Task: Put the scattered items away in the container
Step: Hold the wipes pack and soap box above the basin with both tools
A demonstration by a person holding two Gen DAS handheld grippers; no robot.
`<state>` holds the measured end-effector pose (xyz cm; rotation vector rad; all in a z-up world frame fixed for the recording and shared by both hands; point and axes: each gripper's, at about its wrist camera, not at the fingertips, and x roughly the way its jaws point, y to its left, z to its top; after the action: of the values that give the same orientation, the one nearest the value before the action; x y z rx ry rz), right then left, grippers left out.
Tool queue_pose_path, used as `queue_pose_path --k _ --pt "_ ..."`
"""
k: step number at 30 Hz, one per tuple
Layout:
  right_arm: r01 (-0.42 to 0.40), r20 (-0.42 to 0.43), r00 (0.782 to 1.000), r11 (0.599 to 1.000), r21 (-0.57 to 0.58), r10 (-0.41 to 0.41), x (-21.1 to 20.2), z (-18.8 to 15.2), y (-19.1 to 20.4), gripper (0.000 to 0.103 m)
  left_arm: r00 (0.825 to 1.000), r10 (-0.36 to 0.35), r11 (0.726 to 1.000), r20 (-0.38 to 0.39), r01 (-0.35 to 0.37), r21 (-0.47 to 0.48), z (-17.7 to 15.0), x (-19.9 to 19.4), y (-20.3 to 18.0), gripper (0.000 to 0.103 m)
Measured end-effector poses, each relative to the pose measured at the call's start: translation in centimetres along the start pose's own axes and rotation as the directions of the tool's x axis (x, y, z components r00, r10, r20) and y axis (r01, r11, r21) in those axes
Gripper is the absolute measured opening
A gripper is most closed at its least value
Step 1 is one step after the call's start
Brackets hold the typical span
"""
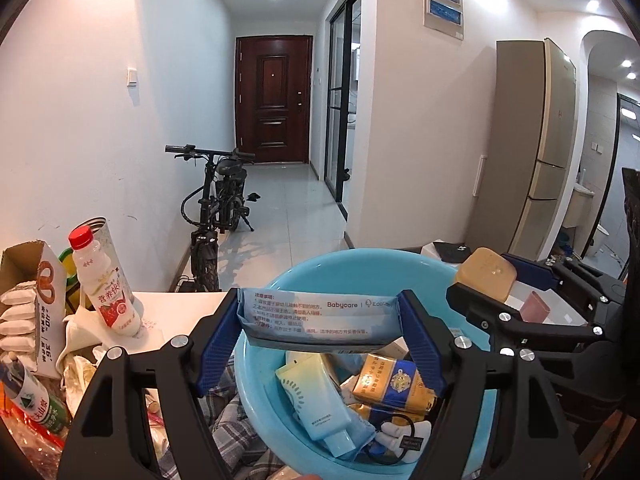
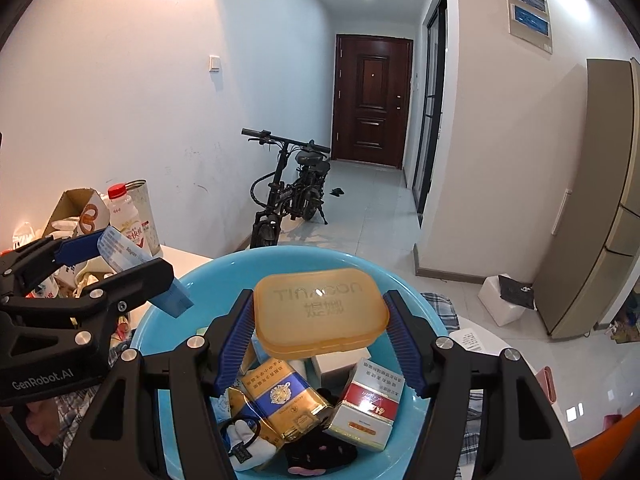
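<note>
My left gripper [image 1: 319, 307] is shut on a blue-and-white Babycare wipes pack [image 1: 316, 318], held level above the light-blue basin [image 1: 256, 384]. My right gripper [image 2: 320, 300] is shut on an amber translucent box [image 2: 320, 314], also above the basin [image 2: 304, 256]. Each gripper shows in the other's view: the right one with the amber box [image 1: 484, 272] at the right, the left gripper [image 2: 134, 256] with the pack [image 2: 120, 250] at the left. Inside the basin lie a gold-and-blue pack [image 2: 280, 396], a red-and-white pack [image 2: 368, 404] and a pale-blue tube [image 1: 316, 400].
To the left of the basin stand a red-capped milk bottle [image 1: 108, 280], an open pretzel box [image 1: 44, 292], a green-labelled bottle [image 1: 32, 396] and crumpled wrappers. A plaid cloth [image 1: 224, 420] lies under the basin. A pink object [image 1: 536, 308] is at the right. A bicycle [image 1: 216, 208] stands beyond the table.
</note>
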<state>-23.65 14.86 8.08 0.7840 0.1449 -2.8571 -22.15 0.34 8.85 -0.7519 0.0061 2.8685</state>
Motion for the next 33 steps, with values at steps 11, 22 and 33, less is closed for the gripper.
queue_pose_path --k 11,22,33 --pt "0.007 0.007 1.0 1.0 0.0 -0.007 -0.2 0.0 0.0 0.066 1.0 -0.004 1.0 -0.007 0.004 0.0 0.0 0.3 0.0 0.075" --pt "0.015 0.01 1.0 1.0 -0.01 -0.015 -0.5 0.2 0.2 0.066 1.0 0.007 1.0 -0.007 -0.007 0.004 0.0 0.3 0.1 0.075" --pt "0.011 0.02 1.0 1.0 -0.006 -0.011 -1.1 0.2 0.0 0.066 1.0 0.009 1.0 -0.014 -0.01 -0.011 0.1 0.3 0.2 0.075"
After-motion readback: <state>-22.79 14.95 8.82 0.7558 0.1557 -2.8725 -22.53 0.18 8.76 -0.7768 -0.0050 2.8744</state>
